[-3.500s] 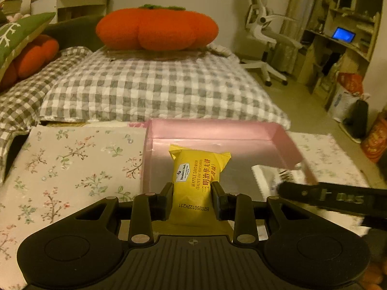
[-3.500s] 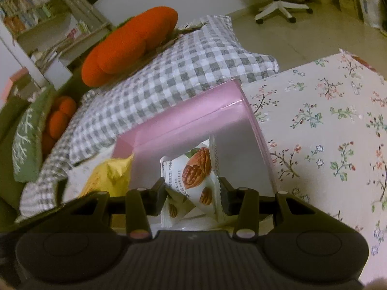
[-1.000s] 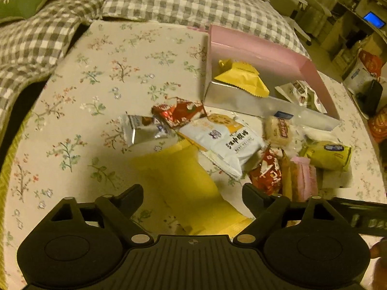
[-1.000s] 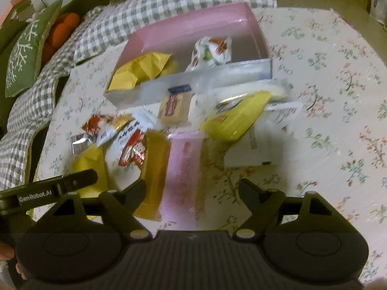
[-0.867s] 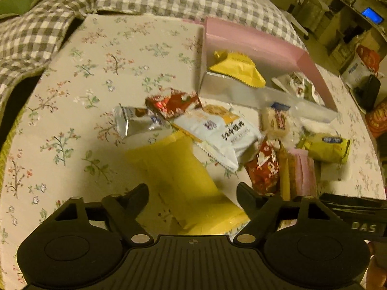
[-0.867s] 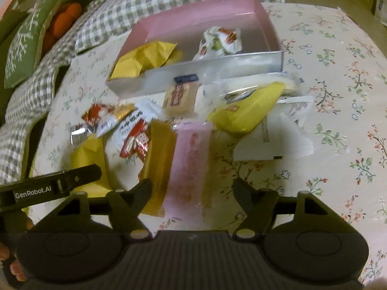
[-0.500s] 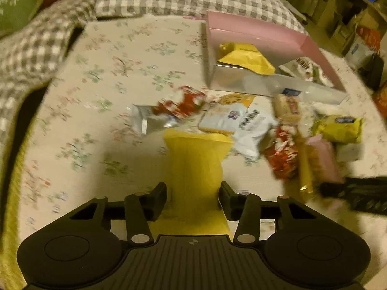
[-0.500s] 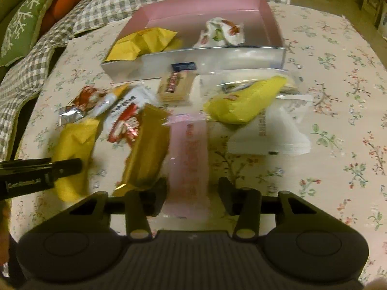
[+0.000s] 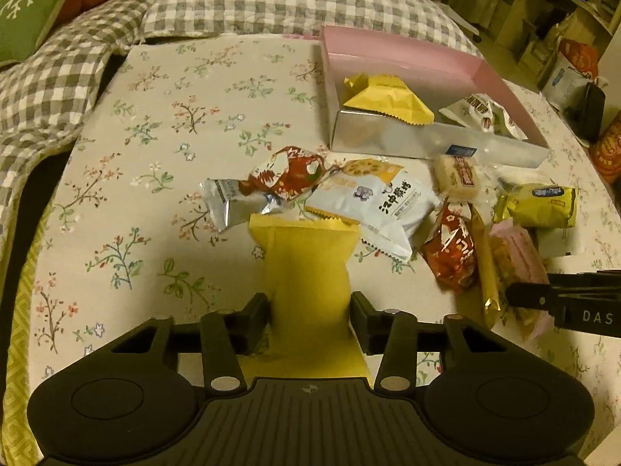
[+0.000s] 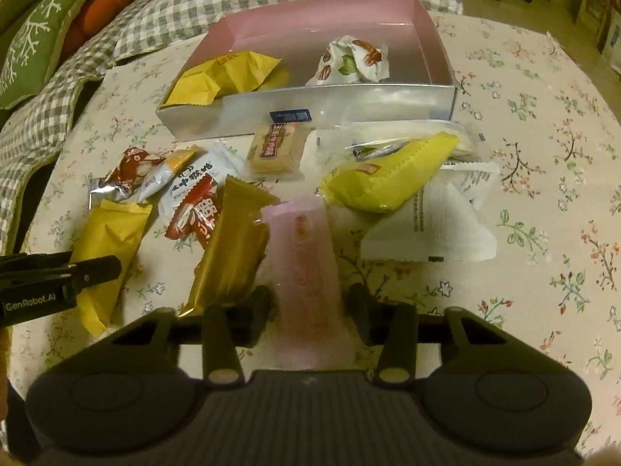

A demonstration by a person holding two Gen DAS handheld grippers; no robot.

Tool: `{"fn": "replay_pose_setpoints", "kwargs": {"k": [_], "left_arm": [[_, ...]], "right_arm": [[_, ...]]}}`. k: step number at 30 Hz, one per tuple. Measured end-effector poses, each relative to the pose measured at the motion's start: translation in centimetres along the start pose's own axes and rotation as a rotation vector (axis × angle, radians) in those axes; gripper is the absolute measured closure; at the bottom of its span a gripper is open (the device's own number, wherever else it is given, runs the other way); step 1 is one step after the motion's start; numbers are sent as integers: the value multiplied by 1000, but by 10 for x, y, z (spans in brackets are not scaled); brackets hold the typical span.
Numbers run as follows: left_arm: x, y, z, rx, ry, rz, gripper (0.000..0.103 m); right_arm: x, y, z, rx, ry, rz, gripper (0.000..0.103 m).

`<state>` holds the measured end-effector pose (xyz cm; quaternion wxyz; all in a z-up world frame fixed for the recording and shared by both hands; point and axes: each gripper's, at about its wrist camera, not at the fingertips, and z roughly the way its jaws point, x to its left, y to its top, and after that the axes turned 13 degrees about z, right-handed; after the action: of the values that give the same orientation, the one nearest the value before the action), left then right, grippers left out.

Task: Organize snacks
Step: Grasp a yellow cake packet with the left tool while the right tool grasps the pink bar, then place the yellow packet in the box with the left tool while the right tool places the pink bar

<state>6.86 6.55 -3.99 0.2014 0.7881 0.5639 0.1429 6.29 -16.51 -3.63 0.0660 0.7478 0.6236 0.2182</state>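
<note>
L tongs [image 9: 308,320] are clenched on a yellow pack [image 9: 306,264], pinching it across its near half; R tongs [image 10: 308,310] likewise grip a pink pack [image 10: 306,260] low on its length. Both packs lie w/ long axis running straight away from the tongs, far ends aimed at the pile and the box [image 10: 310,110] beyond. Can't tell whether either is lifted off the counter [image 9: 155,147] yet.

Risks, as I judge it: the far seal of the yellow pack sits right by the white pack [image 9: 372,206] and the silver one [image 9: 229,206], maybe under their edges, so a careless lift could drag them. The pink pack lies tight beside the gold bar [image 10: 229,248], which could get shoved or tipped as it rises. Wrappers look slick and soft, and held only at the near end they'd droop, maybe slip out on the carry. The two tongs are close together, so they could bump.

Farther off, the box sits near the counter's back edge, already holding a yellow pack [image 10: 225,77] on its left and a nut pack [image 10: 351,64] on its right. Its silver front wall could catch a sagging wrapper.
</note>
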Motion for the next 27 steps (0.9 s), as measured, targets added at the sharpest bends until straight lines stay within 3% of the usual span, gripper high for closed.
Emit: {"fn": "replay_pose_setpoints", "kwargs": {"k": [12,27], "left_arm": [[5,-2,-28,-29,-66,-44,71],[-3,19,-61,-207,-99,-46,71]], "right_arm": [[-2,3,-17,-21,69,28,74],[-10,29,-42,-124,202,97,74]]}}
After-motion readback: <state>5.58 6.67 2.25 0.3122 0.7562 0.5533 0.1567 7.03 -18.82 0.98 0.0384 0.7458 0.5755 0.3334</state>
